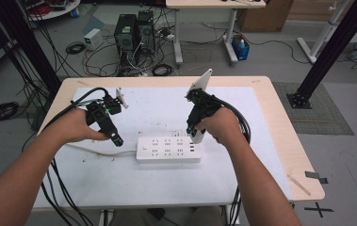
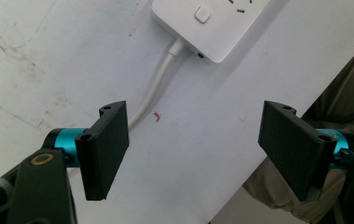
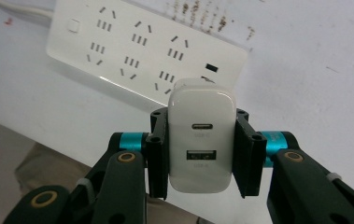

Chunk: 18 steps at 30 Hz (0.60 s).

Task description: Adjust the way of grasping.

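Out on the left, the left gripper (image 1: 116, 139) hung over the white table (image 1: 242, 183) just off the power strip's left end, jaws spread wide with nothing between them. Beneath it ran the strip's white cord (image 2: 152, 93), with a small red mark (image 2: 156, 116) beside it. At centre lay the white power strip (image 1: 168, 149), flat on the table, sockets up. And over on the right, the right gripper (image 3: 201, 149) had its jaws pinching a white USB charger (image 3: 201, 140) by the sides, ports facing the camera, poised just above the strip's right end.
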{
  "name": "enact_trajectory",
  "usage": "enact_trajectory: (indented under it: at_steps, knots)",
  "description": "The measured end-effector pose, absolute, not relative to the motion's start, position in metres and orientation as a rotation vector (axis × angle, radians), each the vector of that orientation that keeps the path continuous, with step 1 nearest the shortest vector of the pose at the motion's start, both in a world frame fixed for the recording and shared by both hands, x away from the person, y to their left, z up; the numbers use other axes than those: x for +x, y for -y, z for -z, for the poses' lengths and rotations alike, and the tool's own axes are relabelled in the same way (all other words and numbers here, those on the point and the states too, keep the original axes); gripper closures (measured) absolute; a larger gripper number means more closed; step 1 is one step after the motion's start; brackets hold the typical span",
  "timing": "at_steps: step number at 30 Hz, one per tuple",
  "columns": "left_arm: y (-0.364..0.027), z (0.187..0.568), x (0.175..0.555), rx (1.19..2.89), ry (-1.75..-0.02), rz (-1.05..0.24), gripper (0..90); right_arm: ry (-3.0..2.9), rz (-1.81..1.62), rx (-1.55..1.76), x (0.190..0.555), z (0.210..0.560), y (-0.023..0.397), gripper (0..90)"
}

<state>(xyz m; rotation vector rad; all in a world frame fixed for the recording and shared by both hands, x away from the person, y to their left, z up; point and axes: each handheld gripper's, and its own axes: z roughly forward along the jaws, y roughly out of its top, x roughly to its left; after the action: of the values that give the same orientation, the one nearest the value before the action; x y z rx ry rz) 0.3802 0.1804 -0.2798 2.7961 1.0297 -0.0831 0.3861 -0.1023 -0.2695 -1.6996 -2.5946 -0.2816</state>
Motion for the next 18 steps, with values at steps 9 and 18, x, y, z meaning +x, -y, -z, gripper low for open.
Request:
enact_trajectory:
  at_steps: [9,18]
  knots:
    - [-0.1831,0.2752,0.3812,2.801,-1.042,0.058,24.8,2.611,0.248,-1.731,0.3897,0.2721,0.1083,62.3]
    - [-0.1856,0.2729,0.3782,2.786,-1.063,0.042,24.8,2.609,0.269,-1.739,0.3869,0.2694,0.1116,62.3]
